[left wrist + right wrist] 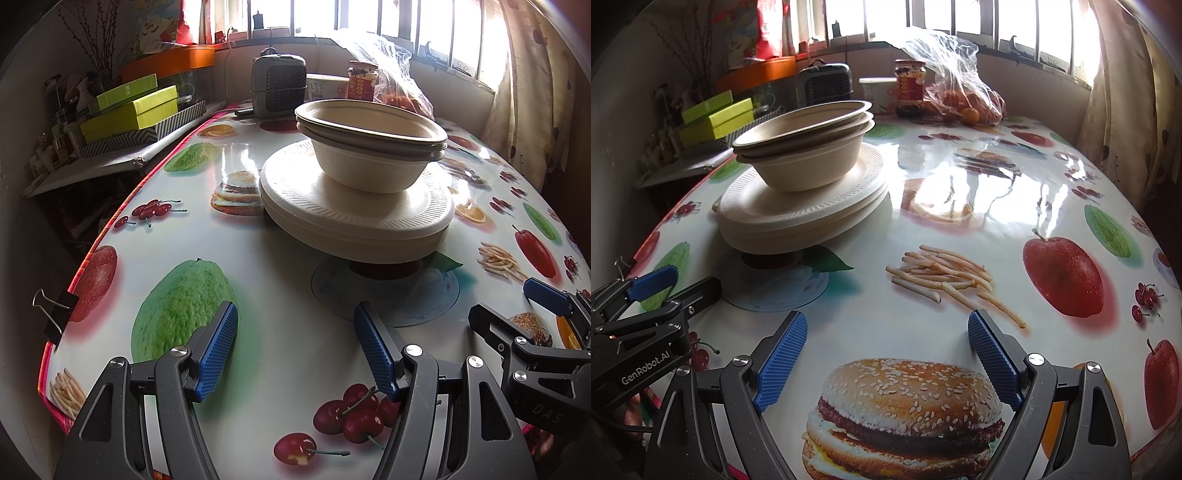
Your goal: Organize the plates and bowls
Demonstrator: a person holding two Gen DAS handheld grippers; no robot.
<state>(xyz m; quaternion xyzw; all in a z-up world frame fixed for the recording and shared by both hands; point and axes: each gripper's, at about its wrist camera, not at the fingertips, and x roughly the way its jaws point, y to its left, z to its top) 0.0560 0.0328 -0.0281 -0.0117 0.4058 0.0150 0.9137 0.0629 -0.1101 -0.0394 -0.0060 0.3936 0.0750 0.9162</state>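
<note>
Blue-padded left tongs (pixel 295 332) – apart, holding nothing | right tongs (pixel 888 339) – wide apart, holding nothing | bowls (pixel 373 144) sit stacked on plates (pixel 354 218), on the tabletop (pixel 280 280) ahead of both

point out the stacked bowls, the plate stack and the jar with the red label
stacked bowls (pixel 364 168), left wrist view, side wall of the bottom bowl
plate stack (pixel 764 212), right wrist view, ribbed rim of the top plate
jar with the red label (pixel 910 88), right wrist view, on its label
</note>
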